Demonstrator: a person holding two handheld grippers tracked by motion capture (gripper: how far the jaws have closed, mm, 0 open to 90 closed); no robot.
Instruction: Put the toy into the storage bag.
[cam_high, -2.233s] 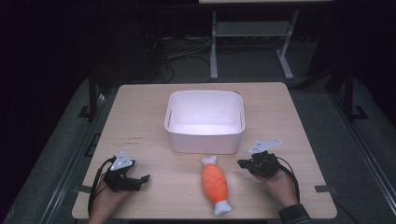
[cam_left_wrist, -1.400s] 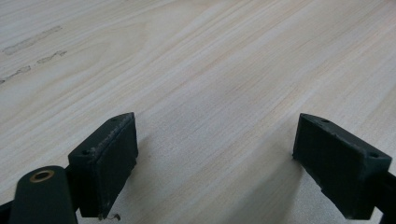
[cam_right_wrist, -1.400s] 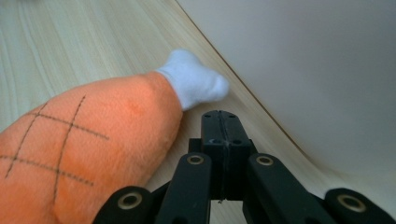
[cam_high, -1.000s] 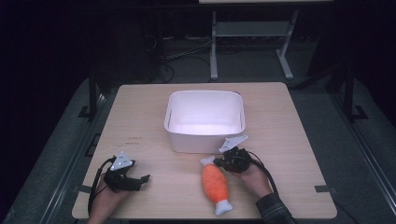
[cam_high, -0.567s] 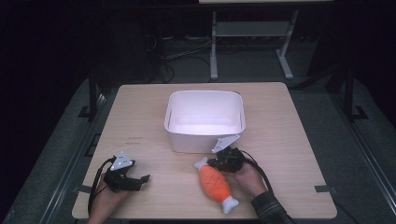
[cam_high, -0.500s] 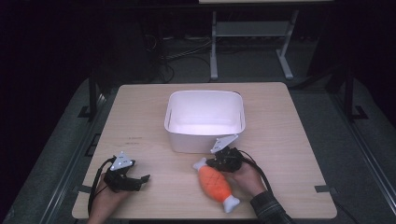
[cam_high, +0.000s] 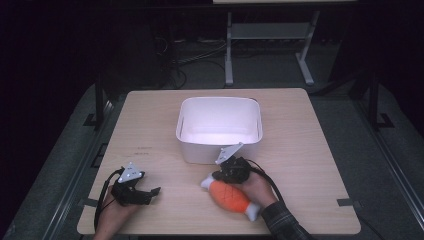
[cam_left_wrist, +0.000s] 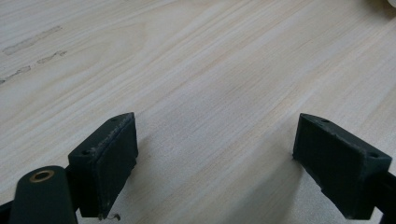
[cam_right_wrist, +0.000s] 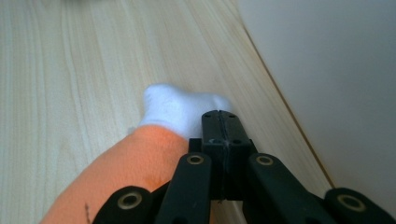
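Note:
An orange plush fish (cam_high: 230, 196) with white ends lies on the table in front of the white bin (cam_high: 200, 152). My right gripper (cam_high: 218, 176) is shut with nothing between its jaws. It lies against the fish's side near its left white end, between the fish and the bin. In the right gripper view the closed jaws (cam_right_wrist: 219, 122) rest beside the orange body (cam_right_wrist: 140, 158), with the white end just ahead and the bin wall (cam_right_wrist: 327, 70) at the right. My left gripper (cam_high: 152, 192) rests at the front left, open (cam_left_wrist: 215, 158) over bare wood.
The wooden table (cam_high: 310, 150) has free room at the right and between the two hands. The bin stands at the table's middle. Dark floor, cables and a metal stand lie beyond the far edge.
My right gripper has moved left from the front right to the fish. The fish has shifted left and turned with it. The left gripper has stayed still.

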